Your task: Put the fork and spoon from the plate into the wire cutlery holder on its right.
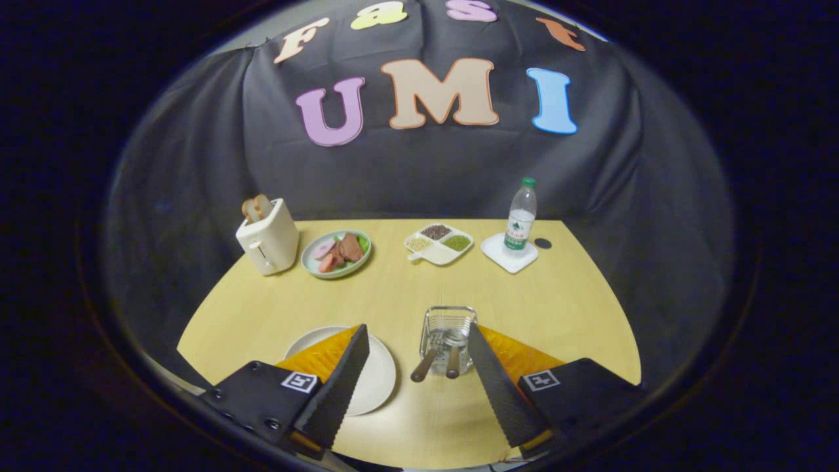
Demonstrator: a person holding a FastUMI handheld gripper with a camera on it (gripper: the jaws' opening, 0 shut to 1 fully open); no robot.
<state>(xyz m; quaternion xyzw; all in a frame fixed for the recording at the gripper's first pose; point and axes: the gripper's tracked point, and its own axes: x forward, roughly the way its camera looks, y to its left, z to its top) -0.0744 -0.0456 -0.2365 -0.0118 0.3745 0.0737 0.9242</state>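
**Desk:** While your gripper (417, 341) hangs spread wide above the near end of the table (557, 308), pinching nothing, what sits closest?

**Caption:** Your left finger overlaps the white plate (380, 380), which looks bare. Just to its right, between your two fingers, stands the wire cutlery holder (448, 331), with the fork (426, 362) and the spoon (453, 357) leaning inside, heads down, handles tilted toward you.

**Desk:** Why so wide a spread?

**Caption:** By my reading you have let go; both pieces rest in the holder, so the job appears done.

**Desk:** And further off?

**Caption:** Beyond the fingertips, well apart from the holder, a row runs along the far side: a toaster (267, 236) with bread in its slots, a plate of food (337, 253), a divided tray (438, 244) and a water bottle (520, 216) on a white coaster (508, 257)
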